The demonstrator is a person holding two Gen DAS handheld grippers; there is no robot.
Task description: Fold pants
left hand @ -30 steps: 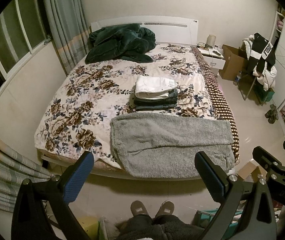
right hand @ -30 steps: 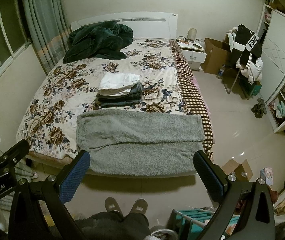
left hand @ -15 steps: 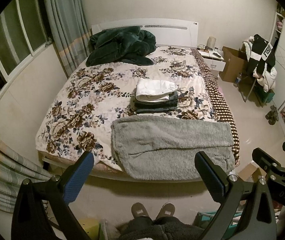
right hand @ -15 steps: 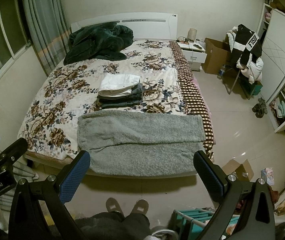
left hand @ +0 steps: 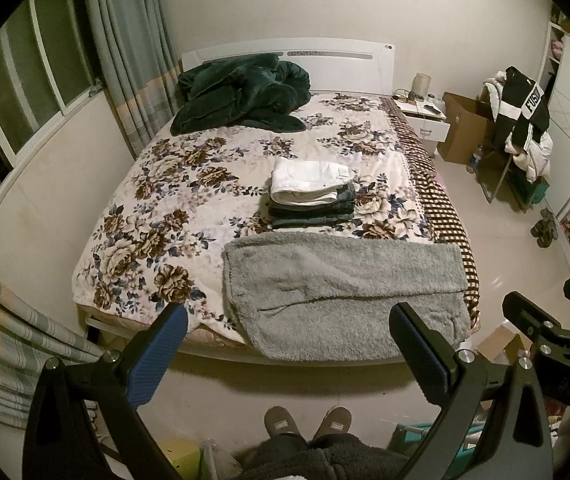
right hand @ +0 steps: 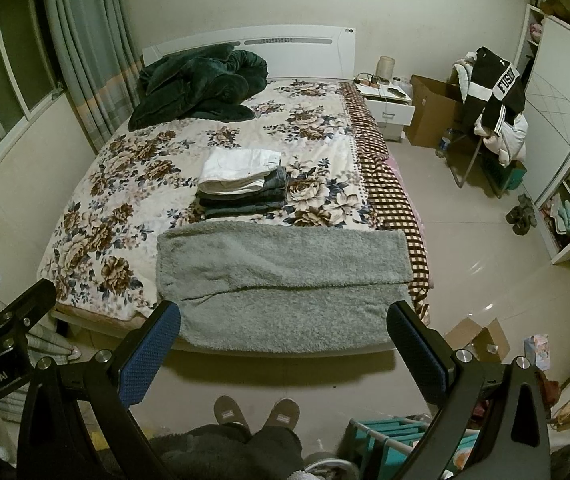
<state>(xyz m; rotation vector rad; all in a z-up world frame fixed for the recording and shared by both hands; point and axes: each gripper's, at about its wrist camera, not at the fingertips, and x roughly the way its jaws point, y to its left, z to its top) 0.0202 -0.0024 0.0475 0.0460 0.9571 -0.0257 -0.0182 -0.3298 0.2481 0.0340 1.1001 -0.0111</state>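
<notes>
Pants flat on bed; both tongs wide, empty.

Pants lie across the bed's foot, hanging over its edge. Behind them sits a stack of folded clothes. A blanket lies heaped at the headboard; a nightstand stands right.

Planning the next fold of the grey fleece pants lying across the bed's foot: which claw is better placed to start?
Probably neither. Both the left claw and right claw hang open, level before the grey fleece pants. Left faces the left end, right the right end.
</notes>
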